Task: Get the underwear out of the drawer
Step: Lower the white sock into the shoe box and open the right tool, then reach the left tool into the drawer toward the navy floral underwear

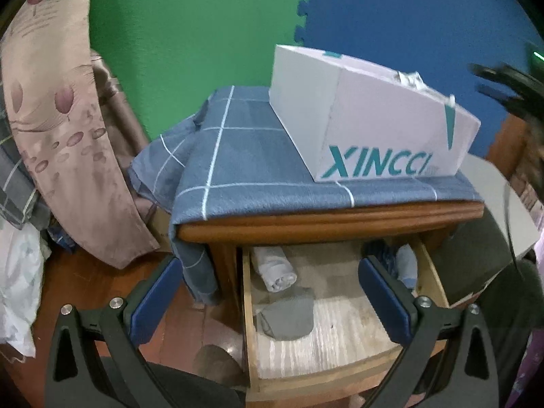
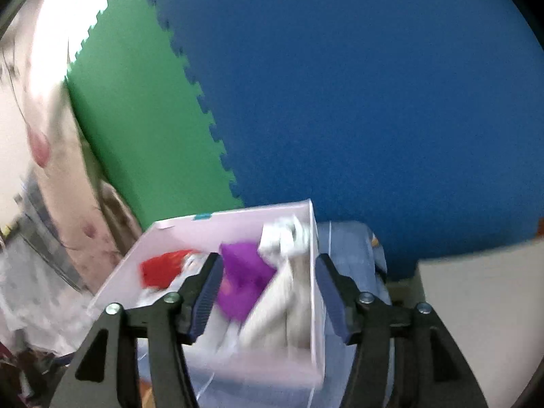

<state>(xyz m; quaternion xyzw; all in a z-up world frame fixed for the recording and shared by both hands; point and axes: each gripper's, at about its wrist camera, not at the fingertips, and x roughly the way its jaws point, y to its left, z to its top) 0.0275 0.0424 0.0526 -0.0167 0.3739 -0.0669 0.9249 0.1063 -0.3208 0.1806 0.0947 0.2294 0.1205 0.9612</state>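
Note:
In the left wrist view the wooden drawer (image 1: 250, 323) stands pulled out under the nightstand top. In it lie a rolled white underwear piece (image 1: 277, 270), a folded grey piece (image 1: 289, 316) and a light blue piece (image 1: 406, 267) at the right wall. My left gripper (image 1: 272, 292) hangs open above the drawer with nothing between its fingers. A white box (image 1: 374, 125) sits on the nightstand. The right wrist view is blurred. There the box (image 2: 231, 212) holds red (image 2: 163, 270), purple (image 2: 244, 272) and white (image 2: 289, 238) garments. My right gripper (image 2: 270, 292) hovers over the box, jaws apart, pads pressing on nothing.
A blue checked cloth (image 1: 244, 156) covers the nightstand top and hangs off its left side. A patterned curtain (image 1: 57, 119) and a white bag (image 1: 17, 289) crowd the left. Green (image 1: 190, 27) and blue (image 1: 408, 17) foam mats form the back wall. A pale board (image 1: 493, 197) leans at the right.

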